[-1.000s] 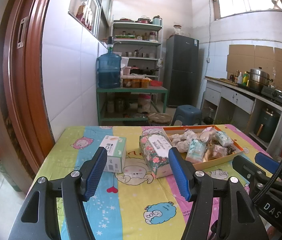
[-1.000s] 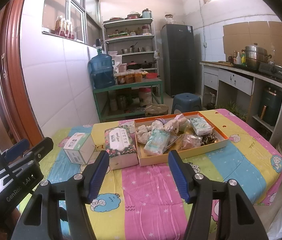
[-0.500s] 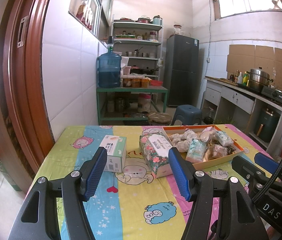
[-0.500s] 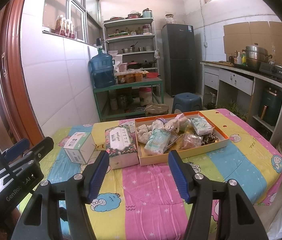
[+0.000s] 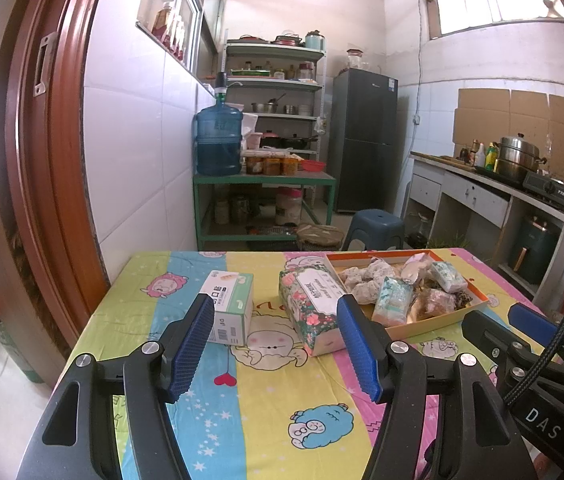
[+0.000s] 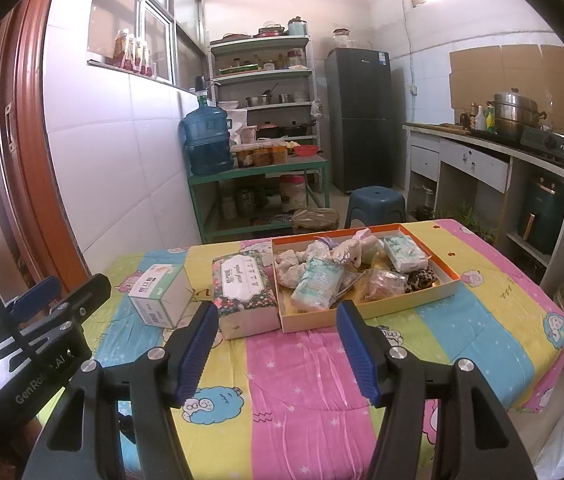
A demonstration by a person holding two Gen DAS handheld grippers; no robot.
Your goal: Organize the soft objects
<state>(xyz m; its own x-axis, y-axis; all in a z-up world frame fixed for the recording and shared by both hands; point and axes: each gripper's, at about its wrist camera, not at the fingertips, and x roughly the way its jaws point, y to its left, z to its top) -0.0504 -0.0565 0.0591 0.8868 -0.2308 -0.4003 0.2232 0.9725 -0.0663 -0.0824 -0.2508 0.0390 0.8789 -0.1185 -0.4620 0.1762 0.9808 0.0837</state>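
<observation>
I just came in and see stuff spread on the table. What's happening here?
A person is holding two handheld grippers over a table with a cartoon-print cloth, but nothing is picked up yet. The left gripper and right gripper are both open and empty, short of the items. Ahead, an orange-rimmed tray holds a heap of soft packets and a plush toy. Beside it sit a floral tissue pack and a small white box.

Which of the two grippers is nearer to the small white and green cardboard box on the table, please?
Left. The left gripper is open just in front of the small white and green cardboard box; the right gripper is open further off, facing the orange-rimmed tray.
</observation>
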